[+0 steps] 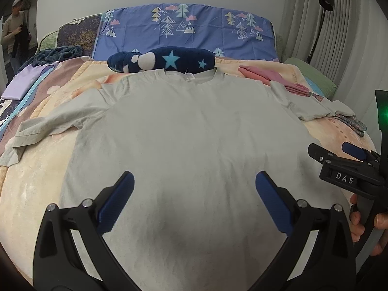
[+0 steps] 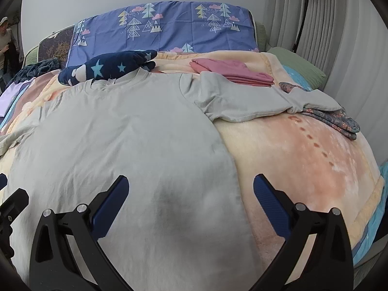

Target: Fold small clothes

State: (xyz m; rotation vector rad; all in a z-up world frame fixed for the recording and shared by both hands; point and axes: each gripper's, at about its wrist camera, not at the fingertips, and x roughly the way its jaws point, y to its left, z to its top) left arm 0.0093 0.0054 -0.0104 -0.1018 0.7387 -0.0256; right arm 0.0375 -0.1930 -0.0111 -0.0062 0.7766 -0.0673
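our left claw (image 1: 194, 201) and right claw (image 2: 190, 203) hang apart, empty, above the grey shirt (image 1: 184, 131) spread flat on the bed (image 2: 303, 150). we should pinch the sleeve (image 2: 242, 101) at two o'clock by its edge, folding it inward smoothly.

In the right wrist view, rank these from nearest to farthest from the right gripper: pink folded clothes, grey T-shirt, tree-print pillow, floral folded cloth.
1. grey T-shirt, spread directly under the right gripper, whose fingers are open.
2. floral folded cloth, at the right edge of the bed.
3. pink folded clothes, further up, right of centre.
4. tree-print pillow, at the headboard.
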